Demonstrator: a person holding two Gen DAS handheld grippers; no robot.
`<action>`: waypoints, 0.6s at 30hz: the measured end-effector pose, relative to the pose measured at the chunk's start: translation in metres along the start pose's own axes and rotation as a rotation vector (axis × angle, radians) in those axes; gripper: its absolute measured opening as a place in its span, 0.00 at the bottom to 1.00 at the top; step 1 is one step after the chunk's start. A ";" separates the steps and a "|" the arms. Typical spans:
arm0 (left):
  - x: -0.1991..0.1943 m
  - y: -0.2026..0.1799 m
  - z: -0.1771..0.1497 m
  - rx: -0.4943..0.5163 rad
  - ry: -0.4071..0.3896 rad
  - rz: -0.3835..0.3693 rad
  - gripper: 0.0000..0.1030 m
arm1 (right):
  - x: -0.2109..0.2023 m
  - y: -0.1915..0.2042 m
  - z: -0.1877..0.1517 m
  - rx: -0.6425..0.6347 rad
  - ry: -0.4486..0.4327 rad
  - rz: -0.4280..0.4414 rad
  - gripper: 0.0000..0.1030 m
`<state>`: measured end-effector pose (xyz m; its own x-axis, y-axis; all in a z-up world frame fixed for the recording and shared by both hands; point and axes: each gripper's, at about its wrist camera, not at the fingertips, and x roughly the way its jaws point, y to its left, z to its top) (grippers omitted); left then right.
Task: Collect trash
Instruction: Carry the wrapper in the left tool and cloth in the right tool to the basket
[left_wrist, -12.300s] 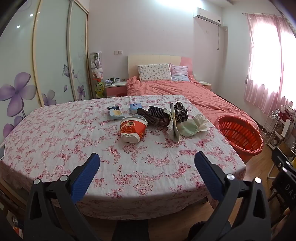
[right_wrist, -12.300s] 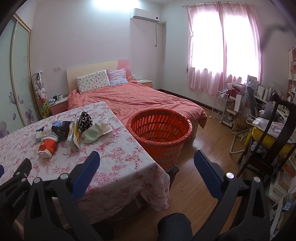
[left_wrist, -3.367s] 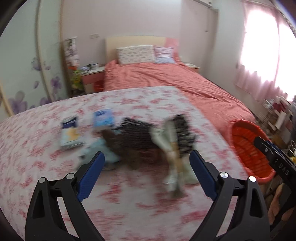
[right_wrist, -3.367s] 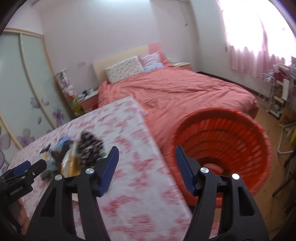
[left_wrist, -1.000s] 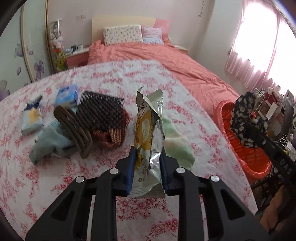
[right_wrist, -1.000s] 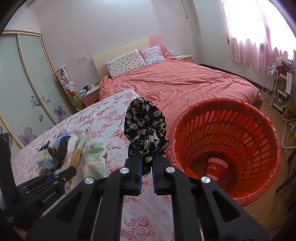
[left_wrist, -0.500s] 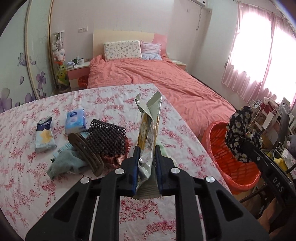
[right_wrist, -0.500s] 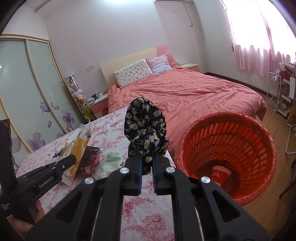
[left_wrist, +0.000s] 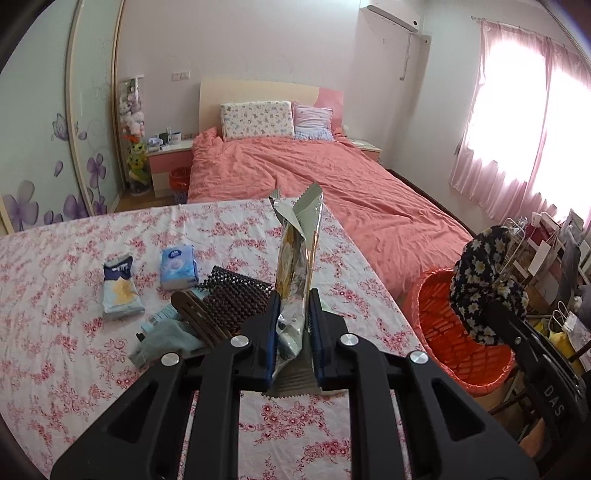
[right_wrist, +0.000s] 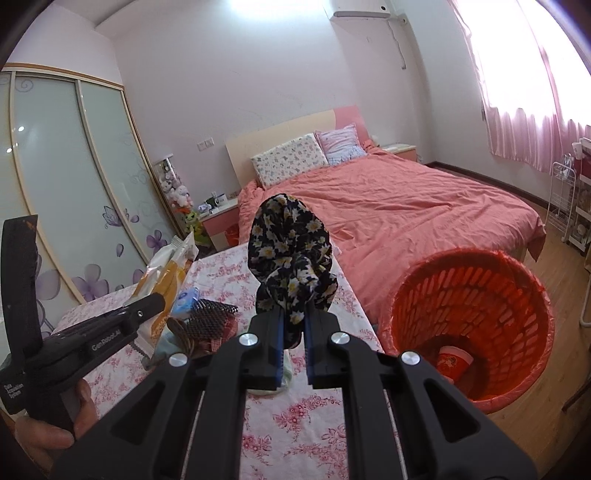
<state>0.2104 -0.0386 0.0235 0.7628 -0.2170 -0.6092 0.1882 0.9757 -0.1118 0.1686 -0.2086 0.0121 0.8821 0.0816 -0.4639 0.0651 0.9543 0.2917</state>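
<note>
Trash is in both my claws: the left gripper (left_wrist: 291, 328), which pinched tighter a second ago, is clamped on the tall silver-and-yellow foil snack wrapper (left_wrist: 297, 258) at centre frame, and the right gripper (right_wrist: 293, 332) grips the black daisy-print fabric scrunchie (right_wrist: 291, 258); both now ride higher above the pink floral tablecloth (left_wrist: 74, 350) than a second ago, so I judge the next leg is over to the orange plastic mesh basket (right_wrist: 517, 295) at lower right. I count two pieces held, one red paper cup (right_wrist: 452, 362) already binned, and two tissue packs (left_wrist: 177, 267) among the clutter left on the table.
</note>
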 end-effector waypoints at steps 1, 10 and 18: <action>-0.001 -0.002 0.001 0.005 -0.004 -0.001 0.15 | -0.003 -0.001 0.001 -0.001 -0.006 -0.003 0.09; 0.001 -0.030 0.006 0.046 -0.015 -0.065 0.15 | -0.024 -0.023 0.007 0.013 -0.047 -0.056 0.09; 0.019 -0.082 0.005 0.108 0.009 -0.170 0.15 | -0.031 -0.073 0.009 0.069 -0.060 -0.139 0.09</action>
<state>0.2127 -0.1229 0.0249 0.7087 -0.3771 -0.5962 0.3790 0.9164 -0.1290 0.1408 -0.2832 0.0123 0.8883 -0.0692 -0.4540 0.2185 0.9332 0.2854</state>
